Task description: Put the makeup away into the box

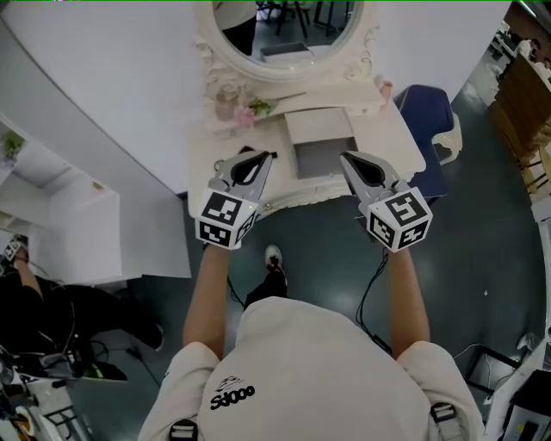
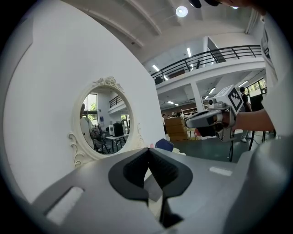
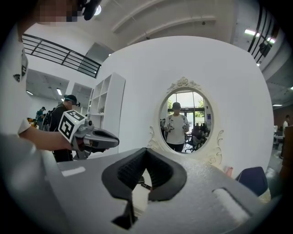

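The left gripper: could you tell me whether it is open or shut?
Shut. The left gripper shows its jaws meeting at the tips, with nothing between them.

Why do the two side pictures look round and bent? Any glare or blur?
Left gripper view: a very wide lens curves the balcony railing, dark corners ring the picture, and a ceiling lamp glares. Right gripper view: same curving and dark ring; the mirror is sharp. Head view: soft even light, no blur.
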A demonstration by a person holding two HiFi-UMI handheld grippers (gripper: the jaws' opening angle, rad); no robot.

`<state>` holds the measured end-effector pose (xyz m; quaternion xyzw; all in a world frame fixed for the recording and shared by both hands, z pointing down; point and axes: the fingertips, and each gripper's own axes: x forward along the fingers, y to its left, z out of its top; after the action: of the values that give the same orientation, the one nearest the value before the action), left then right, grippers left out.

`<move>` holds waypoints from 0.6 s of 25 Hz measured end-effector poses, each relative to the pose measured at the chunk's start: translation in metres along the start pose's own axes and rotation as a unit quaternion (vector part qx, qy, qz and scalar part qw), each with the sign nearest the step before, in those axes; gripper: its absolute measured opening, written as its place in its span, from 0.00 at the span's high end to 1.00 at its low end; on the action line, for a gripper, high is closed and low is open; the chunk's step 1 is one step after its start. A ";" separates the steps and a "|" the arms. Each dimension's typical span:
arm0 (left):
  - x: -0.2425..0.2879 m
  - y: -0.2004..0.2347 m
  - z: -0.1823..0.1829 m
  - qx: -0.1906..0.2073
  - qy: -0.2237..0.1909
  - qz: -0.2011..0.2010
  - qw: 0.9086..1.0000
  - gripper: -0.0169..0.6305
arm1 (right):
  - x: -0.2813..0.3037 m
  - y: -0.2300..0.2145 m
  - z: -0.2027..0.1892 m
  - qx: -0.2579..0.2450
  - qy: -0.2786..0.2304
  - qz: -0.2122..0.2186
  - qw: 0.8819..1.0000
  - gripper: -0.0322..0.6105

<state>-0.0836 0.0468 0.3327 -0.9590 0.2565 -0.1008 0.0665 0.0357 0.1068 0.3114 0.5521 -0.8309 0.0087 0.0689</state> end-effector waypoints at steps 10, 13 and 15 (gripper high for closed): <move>0.062 0.112 0.001 0.011 0.001 -0.021 1.000 0.95 | 0.105 -0.048 0.012 -0.007 0.027 -0.020 0.999 0.95; 0.078 0.136 -0.006 0.005 0.003 -0.034 0.999 0.95 | 0.131 -0.058 0.011 -0.006 0.034 -0.028 0.999 0.95; 0.087 0.149 -0.013 -0.005 0.008 -0.043 0.999 0.95 | 0.147 -0.063 0.009 -0.005 0.039 -0.031 0.999 0.95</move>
<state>-0.0841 -0.1263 0.3328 -0.9686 0.2162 -0.1098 0.0550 0.0364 -0.0536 0.3171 0.5766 -0.8100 0.0243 0.1041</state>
